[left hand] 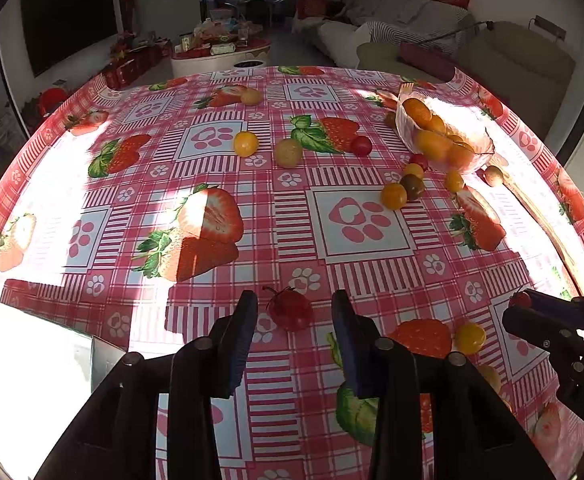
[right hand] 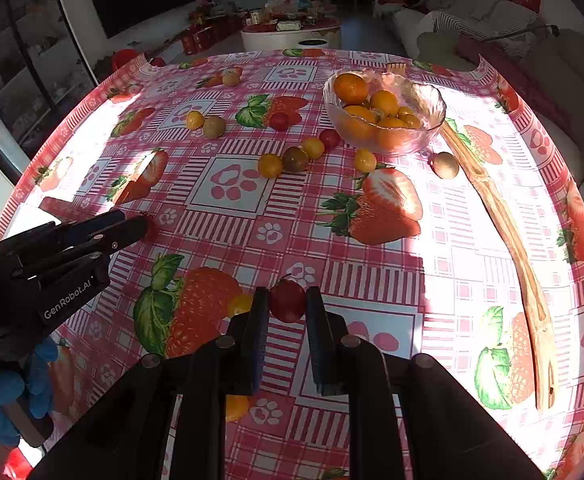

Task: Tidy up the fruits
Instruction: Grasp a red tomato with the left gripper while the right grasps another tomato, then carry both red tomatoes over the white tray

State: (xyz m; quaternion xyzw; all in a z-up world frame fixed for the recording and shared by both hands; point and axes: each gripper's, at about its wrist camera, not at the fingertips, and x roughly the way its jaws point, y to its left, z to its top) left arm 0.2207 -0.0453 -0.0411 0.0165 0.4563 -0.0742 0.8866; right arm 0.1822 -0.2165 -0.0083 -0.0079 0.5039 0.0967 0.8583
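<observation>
My left gripper (left hand: pixel 294 312) is open, its fingers on either side of a red strawberry-like fruit (left hand: pixel 290 309) that lies on the tablecloth. My right gripper (right hand: pixel 287 303) is shut on a red cherry tomato (right hand: pixel 287 301); the same tomato shows at its tip in the left wrist view (left hand: pixel 520 300). A glass bowl (right hand: pixel 428 120) holds several orange fruits at the far right. Loose yellow, red and dark tomatoes (right hand: pixel 295 158) lie scattered in front of the bowl. A yellow tomato (left hand: pixel 470 337) lies between my grippers.
A long wooden fork (right hand: pixel 508 236) lies along the table's right side. A brown round fruit (right hand: pixel 445 165) sits beside it. More loose fruits (left hand: pixel 287 153) lie at mid table. A white object (left hand: pixel 31 360) sits at the near left edge.
</observation>
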